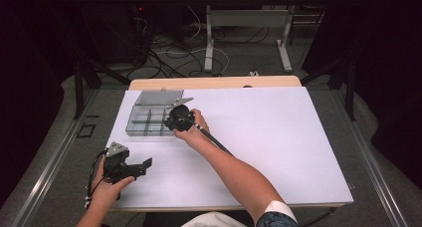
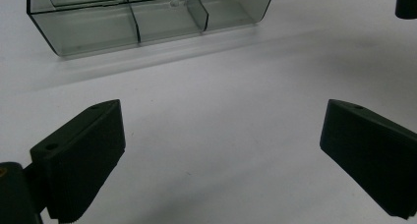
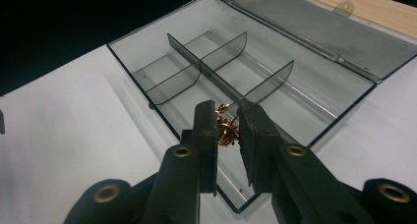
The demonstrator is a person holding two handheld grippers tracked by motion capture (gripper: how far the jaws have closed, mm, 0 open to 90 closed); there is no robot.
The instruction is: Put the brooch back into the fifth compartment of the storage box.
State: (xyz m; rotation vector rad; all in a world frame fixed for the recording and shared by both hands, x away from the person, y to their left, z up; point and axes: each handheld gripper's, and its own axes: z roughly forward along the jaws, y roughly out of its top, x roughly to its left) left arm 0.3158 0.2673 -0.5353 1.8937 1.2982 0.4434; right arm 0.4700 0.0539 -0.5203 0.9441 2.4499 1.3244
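Note:
A clear grey compartment box [image 1: 147,120] with its lid folded back lies on the white table at the left. In the right gripper view the box [image 3: 275,81] shows several compartments split by dividers. My right gripper [image 3: 229,120] is shut on a small gold chain piece [image 3: 225,130], held over the box's near compartment. In the high view the right gripper [image 1: 178,118] sits at the box's right end. My left gripper [image 1: 144,165] rests low near the table's front left, its jaws wide open with nothing between them [image 2: 221,150]; the box [image 2: 147,17] lies ahead of it.
The white table sheet [image 1: 278,137] stretches to the right of the box. A wooden table edge [image 1: 214,82] runs behind it. Cables and desk legs [image 1: 209,43] stand on the floor beyond. The right forearm [image 1: 239,172] crosses the table's front middle.

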